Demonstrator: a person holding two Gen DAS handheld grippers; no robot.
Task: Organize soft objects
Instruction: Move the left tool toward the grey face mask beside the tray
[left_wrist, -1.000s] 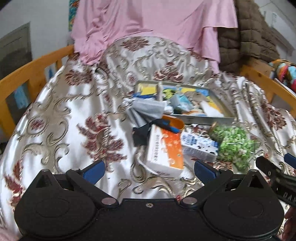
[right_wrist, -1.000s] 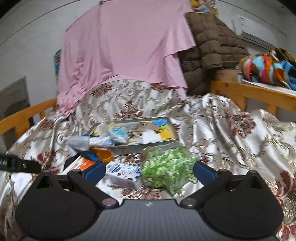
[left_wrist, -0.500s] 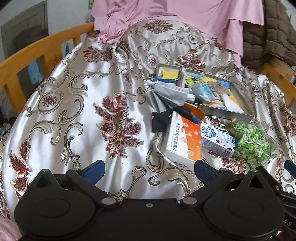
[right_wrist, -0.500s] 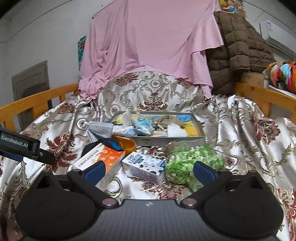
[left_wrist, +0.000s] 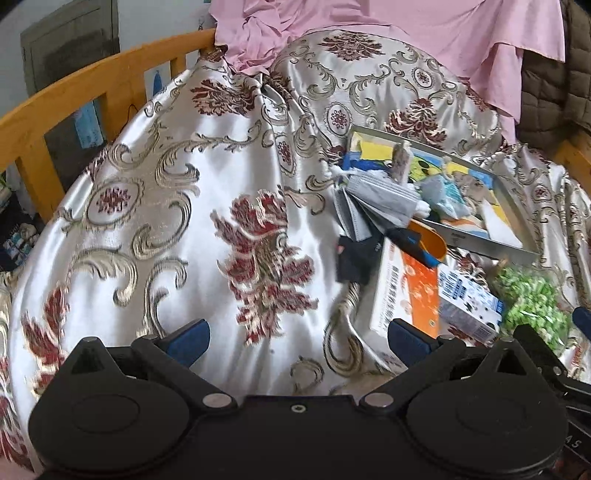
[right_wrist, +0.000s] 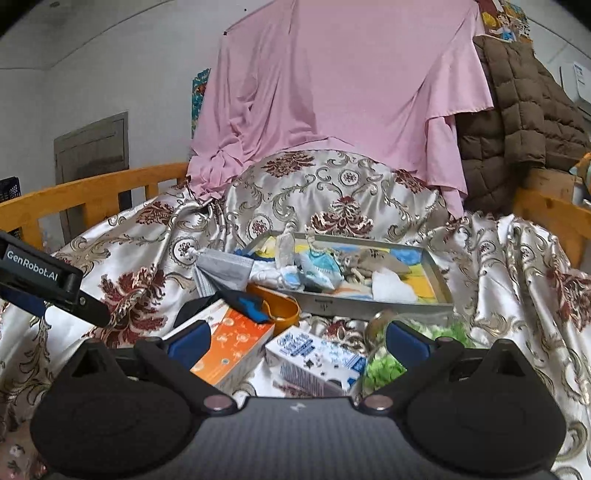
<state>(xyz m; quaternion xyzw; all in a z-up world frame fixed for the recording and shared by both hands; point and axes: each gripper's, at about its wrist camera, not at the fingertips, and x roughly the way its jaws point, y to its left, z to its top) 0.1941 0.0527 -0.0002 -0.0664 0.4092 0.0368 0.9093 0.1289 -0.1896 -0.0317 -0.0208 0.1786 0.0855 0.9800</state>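
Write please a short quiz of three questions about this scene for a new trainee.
1. True or false: the left gripper holds something.
2. What lies nearest in front of the right gripper: A) blue-white carton, B) metal tray, C) pink cloth?
3. Which stack hangs over the tray's left edge?

Key: 1. False, it is open and holds nothing. 2. A. 3. The grey face masks.

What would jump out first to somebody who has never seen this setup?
Probably the shiny floral satin cloth spread over everything, with a big pink sheet draped behind it. Next, the clutter in the middle: a metal tray full of small soft things, with an orange box, a milk carton and a green bag in front of it.
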